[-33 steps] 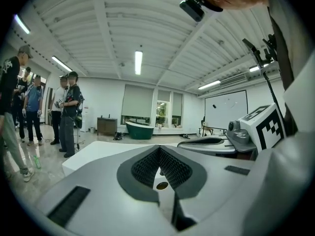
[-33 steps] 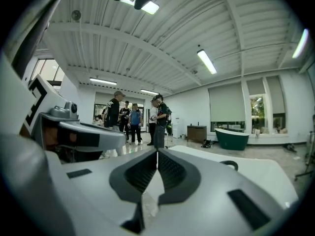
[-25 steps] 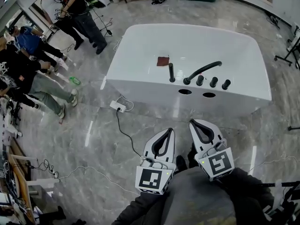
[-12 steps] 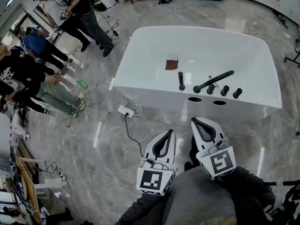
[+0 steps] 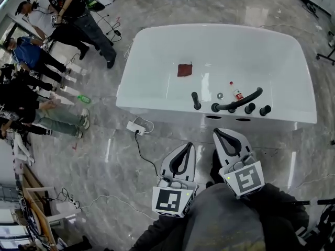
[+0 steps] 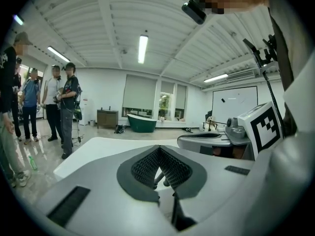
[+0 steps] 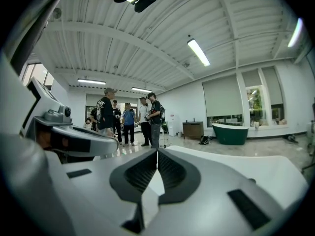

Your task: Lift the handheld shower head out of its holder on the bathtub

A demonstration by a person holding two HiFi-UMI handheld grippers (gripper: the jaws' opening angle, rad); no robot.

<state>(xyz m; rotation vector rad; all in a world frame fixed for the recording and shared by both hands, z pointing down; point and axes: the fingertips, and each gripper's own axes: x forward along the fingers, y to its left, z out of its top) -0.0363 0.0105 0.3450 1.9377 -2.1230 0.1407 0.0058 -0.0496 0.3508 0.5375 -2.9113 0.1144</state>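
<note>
Two grippers hang side by side just in front of the person's body: the left gripper [image 5: 188, 146] and the right gripper [image 5: 216, 133]. Both point toward the near wall of the white bathtub [image 5: 157, 107] and are well apart from it. Each gripper's own view shows its jaws clenched tip to tip with nothing between them. That suits an approach, since nothing needs gripping until the tub is within reach.

The handheld shower head [image 5: 196, 101] appears to be the slim black stick standing upright in its holder on the tub's near rim, untouched. It is at the left end of a row of black fittings, with the curved spout [image 5: 238, 100] and round knobs [image 5: 250, 108] to its right. The holder keeps it vertical, so a straight upward pull should free it. Whichever gripper takes it must first open its jaws and then close on the shaft. The left one lines up with it more closely.

Inside the tub a reddish-brown cloth [image 5: 184, 70] lies farther back. A small bottle [image 5: 238, 94] sits just beyond the spout. Neither blocks the shower head.

On the floor a power strip [image 5: 134, 125] and its cable lie near the tub's left near corner, probably something to step around. Several people [image 5: 63, 20] stand at the far left, well apart from the tub.
</note>
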